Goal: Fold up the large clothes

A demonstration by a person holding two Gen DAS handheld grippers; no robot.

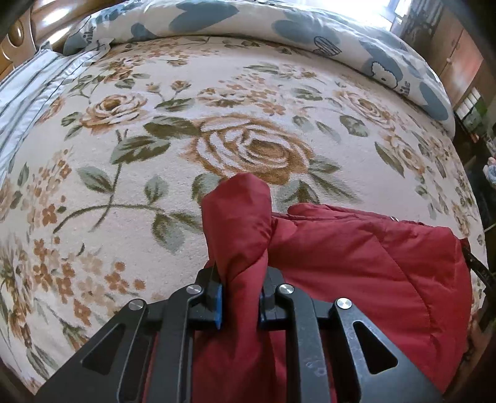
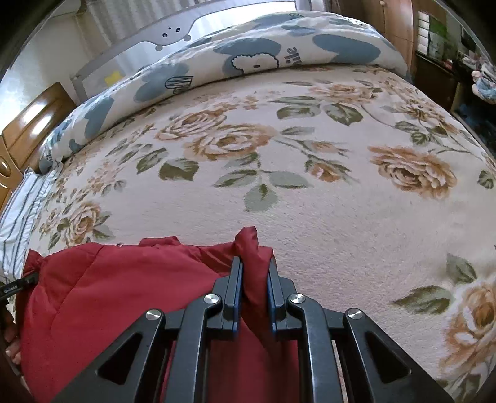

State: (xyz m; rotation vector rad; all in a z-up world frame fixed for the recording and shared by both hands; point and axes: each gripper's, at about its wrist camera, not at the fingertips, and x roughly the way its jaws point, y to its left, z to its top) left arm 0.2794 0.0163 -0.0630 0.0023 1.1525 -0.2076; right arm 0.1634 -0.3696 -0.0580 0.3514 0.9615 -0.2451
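Observation:
A dark red padded jacket lies on the rose-patterned bed cover at the near edge. My left gripper is shut on a bunched fold of the jacket, which sticks up between the fingers. In the right wrist view the jacket spreads to the left, and my right gripper is shut on another bunched fold at its right side. Both folds are lifted a little above the cover.
A rolled white duvet with blue shapes lies along the far side of the bed. A striped pillow sits at the left. Wooden headboard and cabinets stand around the bed.

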